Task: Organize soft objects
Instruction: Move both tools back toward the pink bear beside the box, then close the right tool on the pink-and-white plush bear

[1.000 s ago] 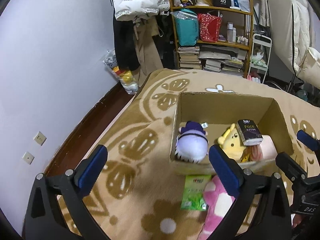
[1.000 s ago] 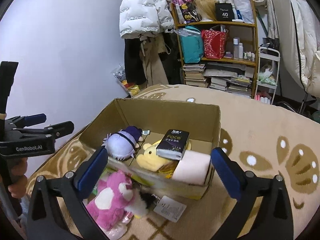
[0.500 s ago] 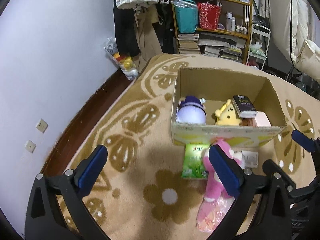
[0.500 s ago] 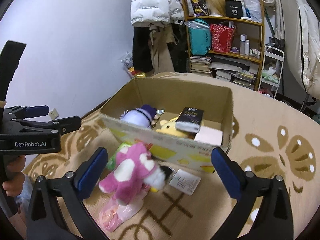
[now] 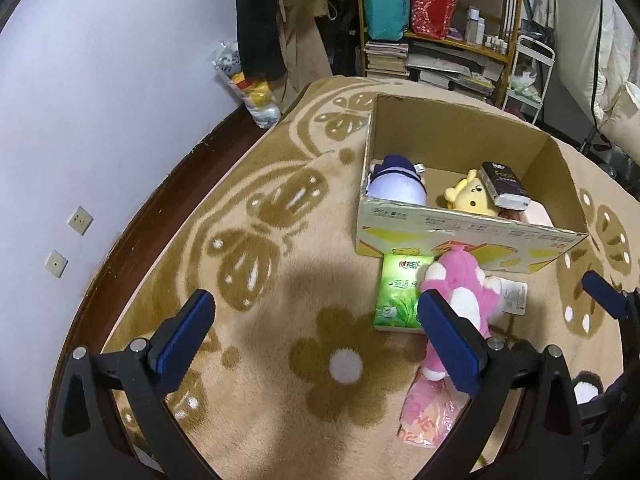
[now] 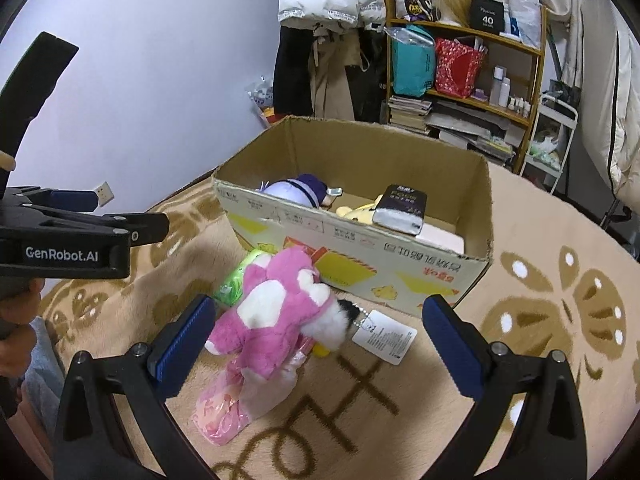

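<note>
An open cardboard box stands on the rug. Inside lie a purple plush, a yellow plush and a black tissue pack. In front of the box a pink plush lies on the rug, over a green tissue pack and a pink plastic bag. My left gripper is open, over the rug left of the pink plush. My right gripper is open, with the pink plush between its fingers but untouched.
A patterned beige rug covers the floor, with a white wall to the left. A shelf with books and bags and hanging coats stand behind the box. A white paper tag hangs off the pink plush.
Both grippers have drawn back from the box, staying open. The pink plush, green pack and pink bag on the rug now show in full in both views.
</note>
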{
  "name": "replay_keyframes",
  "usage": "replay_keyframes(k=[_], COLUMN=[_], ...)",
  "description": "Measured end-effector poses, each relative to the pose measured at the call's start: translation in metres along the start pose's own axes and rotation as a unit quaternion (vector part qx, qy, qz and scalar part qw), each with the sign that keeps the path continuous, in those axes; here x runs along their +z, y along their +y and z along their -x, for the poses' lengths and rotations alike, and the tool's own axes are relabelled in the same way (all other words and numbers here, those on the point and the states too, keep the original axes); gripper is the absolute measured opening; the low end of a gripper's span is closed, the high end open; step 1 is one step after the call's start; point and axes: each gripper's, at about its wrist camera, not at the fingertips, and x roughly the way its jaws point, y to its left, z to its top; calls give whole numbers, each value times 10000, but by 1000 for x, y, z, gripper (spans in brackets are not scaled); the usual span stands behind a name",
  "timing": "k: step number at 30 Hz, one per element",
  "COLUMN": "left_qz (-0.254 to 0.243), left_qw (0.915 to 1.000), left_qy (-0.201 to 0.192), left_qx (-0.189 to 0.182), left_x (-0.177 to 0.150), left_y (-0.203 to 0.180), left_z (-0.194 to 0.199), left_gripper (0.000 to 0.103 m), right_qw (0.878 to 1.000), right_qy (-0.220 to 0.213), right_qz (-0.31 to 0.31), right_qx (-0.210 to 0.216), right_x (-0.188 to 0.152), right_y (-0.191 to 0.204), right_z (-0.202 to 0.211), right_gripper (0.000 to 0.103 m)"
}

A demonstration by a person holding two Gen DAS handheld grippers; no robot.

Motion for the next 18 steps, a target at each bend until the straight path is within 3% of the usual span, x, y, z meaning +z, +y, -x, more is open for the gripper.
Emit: replay_keyframes(k=[18], left_qz=[245], left_qw=[9980], left_qy=[486], left_qx=[-310], left_x=[6], left_y=[0], left_z=[-48], left_gripper=[101], right_qw=[9996], right_qy=[248], right_qz=[85], right_qx=[137], right_x=[5], right_y=[12], right_z=[-37], right_gripper=[103])
